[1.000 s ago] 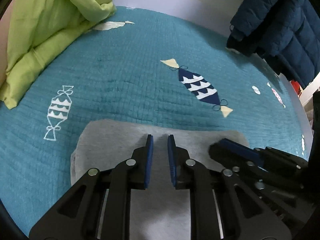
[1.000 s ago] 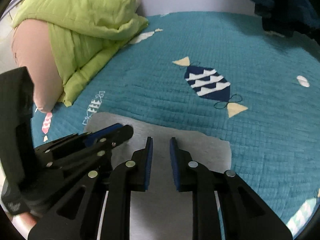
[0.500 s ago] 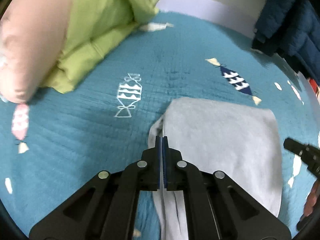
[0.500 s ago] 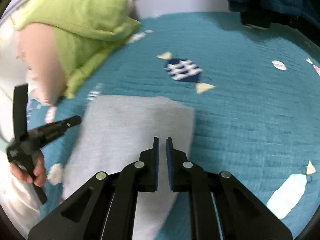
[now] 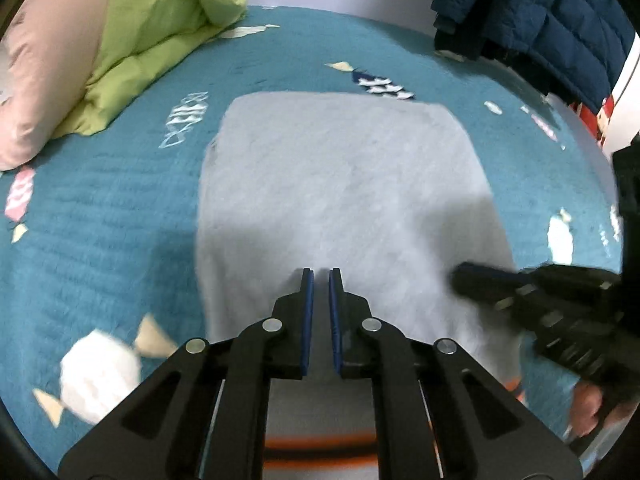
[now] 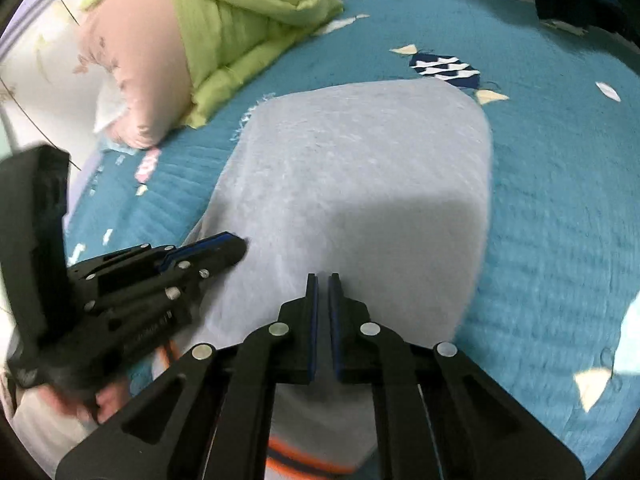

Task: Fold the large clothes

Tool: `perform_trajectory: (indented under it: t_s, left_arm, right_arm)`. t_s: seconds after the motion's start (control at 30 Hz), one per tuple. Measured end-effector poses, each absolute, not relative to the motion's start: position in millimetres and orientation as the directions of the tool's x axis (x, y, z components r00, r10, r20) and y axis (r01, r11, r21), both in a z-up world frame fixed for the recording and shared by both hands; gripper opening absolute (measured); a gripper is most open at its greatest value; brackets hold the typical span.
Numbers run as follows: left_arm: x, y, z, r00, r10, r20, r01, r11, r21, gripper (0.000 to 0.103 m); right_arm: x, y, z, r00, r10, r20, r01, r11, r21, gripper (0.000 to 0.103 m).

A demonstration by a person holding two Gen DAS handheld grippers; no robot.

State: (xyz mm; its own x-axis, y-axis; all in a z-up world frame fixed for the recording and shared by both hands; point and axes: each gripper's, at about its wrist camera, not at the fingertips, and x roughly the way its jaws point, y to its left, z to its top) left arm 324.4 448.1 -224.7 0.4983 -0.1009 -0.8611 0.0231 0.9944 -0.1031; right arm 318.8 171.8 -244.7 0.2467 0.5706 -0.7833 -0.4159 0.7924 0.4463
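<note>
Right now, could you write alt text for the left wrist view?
A grey folded garment lies on a teal quilt, the left tongs above its near part, jaws opening, nothing between. The right tongs enter from the right.

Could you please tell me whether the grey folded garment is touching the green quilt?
Apart. The left wrist view shows a strip of teal bedspread between the grey garment and the green quilt.
</note>
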Motion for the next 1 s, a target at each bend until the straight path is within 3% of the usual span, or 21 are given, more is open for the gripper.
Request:
perform_trajectory:
  t_s: [0.2, 0.3, 0.57, 0.77, 1.0]
  left_arm:
    - [293, 465, -223, 0.485, -0.041, -0.874, 0.006, 0.999, -0.044, 0.008]
    - [284, 461, -208, 0.496, -0.008, -0.868, -0.015, 1.0, -0.018, 0.009]
    - [281, 430, -170, 0.565, -0.098, -0.819, 0.014, 0.994, -0.109, 0.009]
    - [269, 427, -202, 0.538, -0.078, -0.839, -0.055, 0.99, -0.127, 0.008]
    - [231, 458, -233, 0.477, -0.06, -0.877, -0.14, 0.98, -0.143, 0.008]
  right_arm:
    - [300, 147, -231, 0.243, 0.559, -0.793, -0.406, 0.801, 0.44, 0.003]
    - [292, 143, -216, 0.264, 0.554, -0.79, -0.389, 0.81, 0.438, 0.009]
    - [298, 170, -183, 0.311, 0.614, -0.725, -0.397, 0.777, 0.488, 0.016]
    - [287, 178, -227, 0.216, 0.598, -0.772, -0.339, 0.788, 0.515, 0.016]
    - [250, 154, -232, 0.202, 0.628, -0.752, -0.353, 0.763, 0.542, 0.014]
